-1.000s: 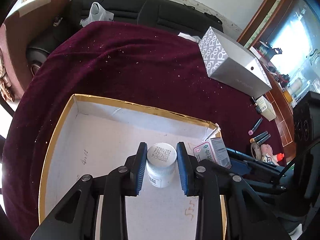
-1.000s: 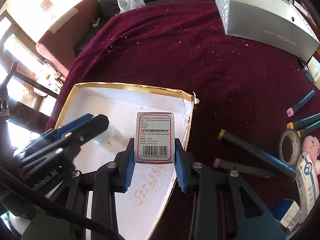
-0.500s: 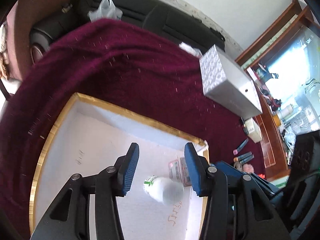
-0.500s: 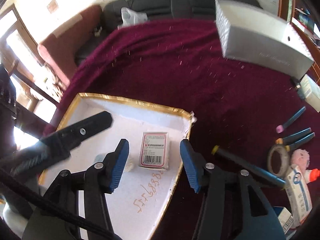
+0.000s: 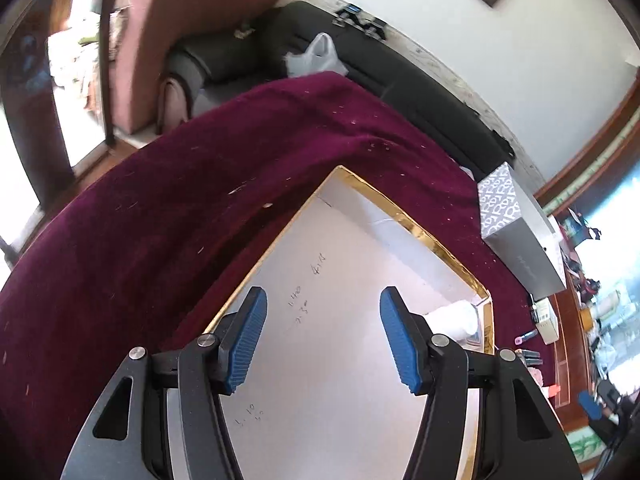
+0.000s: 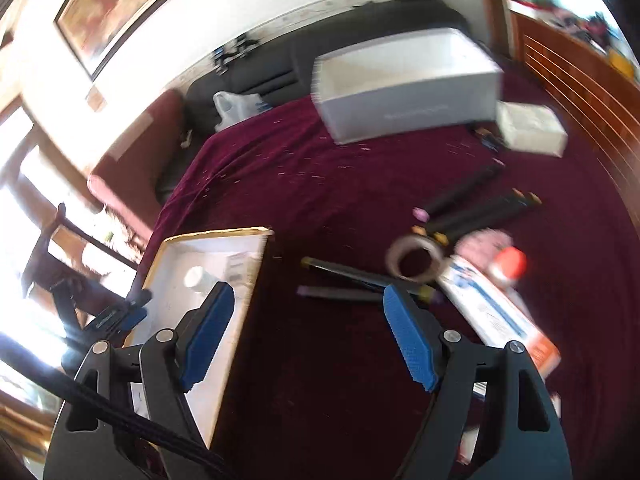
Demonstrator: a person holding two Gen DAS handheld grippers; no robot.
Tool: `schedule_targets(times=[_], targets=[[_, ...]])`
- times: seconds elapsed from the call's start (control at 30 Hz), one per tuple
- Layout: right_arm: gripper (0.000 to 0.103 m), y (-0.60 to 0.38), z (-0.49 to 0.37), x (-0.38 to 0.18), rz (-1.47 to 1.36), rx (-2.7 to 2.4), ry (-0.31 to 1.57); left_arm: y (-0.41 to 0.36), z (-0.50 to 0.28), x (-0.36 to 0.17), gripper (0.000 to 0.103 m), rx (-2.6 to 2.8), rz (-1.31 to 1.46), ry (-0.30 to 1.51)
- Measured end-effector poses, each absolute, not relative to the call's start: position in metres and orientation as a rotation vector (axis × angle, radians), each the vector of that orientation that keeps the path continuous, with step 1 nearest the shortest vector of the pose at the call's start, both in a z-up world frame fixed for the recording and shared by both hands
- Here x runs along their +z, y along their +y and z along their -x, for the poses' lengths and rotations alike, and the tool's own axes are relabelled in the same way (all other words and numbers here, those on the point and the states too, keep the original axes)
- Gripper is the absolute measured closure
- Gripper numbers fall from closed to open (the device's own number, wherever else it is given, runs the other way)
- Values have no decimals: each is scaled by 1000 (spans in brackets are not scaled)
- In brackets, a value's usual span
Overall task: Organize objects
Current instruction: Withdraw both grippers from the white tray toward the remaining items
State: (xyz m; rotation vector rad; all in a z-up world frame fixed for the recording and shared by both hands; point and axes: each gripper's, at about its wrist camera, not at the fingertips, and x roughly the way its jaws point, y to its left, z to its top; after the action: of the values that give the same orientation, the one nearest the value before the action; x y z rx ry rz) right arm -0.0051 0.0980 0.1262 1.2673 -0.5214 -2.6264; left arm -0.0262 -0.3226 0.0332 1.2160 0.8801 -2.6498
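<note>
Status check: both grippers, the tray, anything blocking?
Left gripper, right gripper opening, empty. White bottle lying in gold-rimmed tray. Markers, tape roll loose, unobstructed.

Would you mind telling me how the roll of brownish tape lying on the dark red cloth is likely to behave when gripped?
The roll of brownish tape lies flat, so it probably won't roll while untouched. Its hollow ring looks light and fairly stiff. Stood on edge, its round rim would likely roll across the dark red cloth.
</note>
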Motion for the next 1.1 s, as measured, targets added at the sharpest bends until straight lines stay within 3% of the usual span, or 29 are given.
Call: schedule_targets(times=[0.3,0.47,0.67,0.87,1.1], targets=[[26,176,-29,104,-1314,-2678,-687,-314,-5,32,46,-2580,-1159,884],[26,203,-41,98,-1339,-2726,-648,-310,-24,56,46,-2625,-1135,997],[26,219,-37,81,-1388,-2723,-645,-250,-50,92,45,-2863,-1243,914],[23,177,-33,90,-1257,-2491,-621,-193,-61,104,45,-2997,-1359,801],[23,155,1,53,-1484,-2393,-490,-165,-73,109,45,-3048,-1414,685]])
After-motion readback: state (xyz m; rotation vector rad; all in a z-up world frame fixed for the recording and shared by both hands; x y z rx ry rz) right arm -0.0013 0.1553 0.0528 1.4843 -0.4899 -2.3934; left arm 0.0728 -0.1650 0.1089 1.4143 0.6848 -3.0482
